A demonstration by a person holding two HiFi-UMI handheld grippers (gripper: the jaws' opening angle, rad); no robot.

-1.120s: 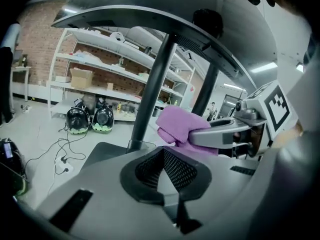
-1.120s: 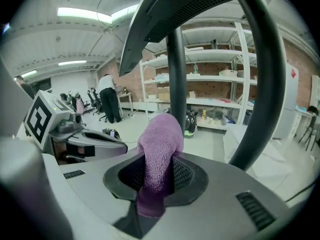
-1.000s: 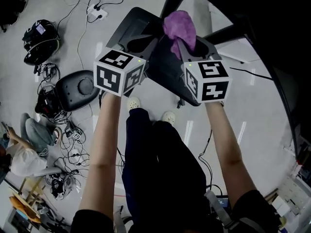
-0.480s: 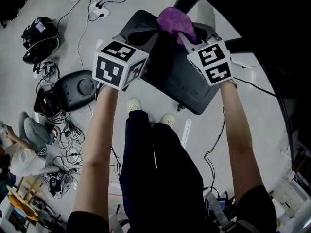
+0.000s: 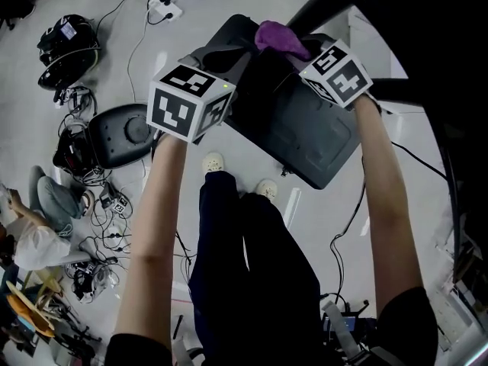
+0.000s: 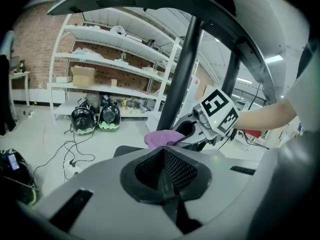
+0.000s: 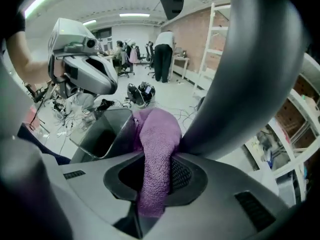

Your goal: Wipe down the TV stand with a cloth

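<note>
A purple cloth [image 5: 280, 36] hangs from my right gripper [image 5: 309, 52], which is shut on it. The cloth lies against the far end of the dark grey TV stand base [image 5: 297, 132], beside the black pole [image 5: 316, 6]. In the right gripper view the cloth [image 7: 156, 154] runs out from between the jaws toward the pole [image 7: 250, 79]. My left gripper [image 5: 229, 67] hovers over the base's left edge, shut with nothing in it. From the left gripper view I see the cloth [image 6: 162, 137] and the right gripper's marker cube [image 6: 216, 115] ahead.
Cables, a power strip [image 5: 164, 8], two helmets [image 5: 65, 44] and a black round device [image 5: 122, 136] lie on the floor to the left. A person sits at the lower left [image 5: 30, 235]. White shelves [image 6: 115, 59] stand behind the stand.
My right gripper has carried the cloth farther away and to the right across the base, toward the pole. The left gripper has barely moved.
</note>
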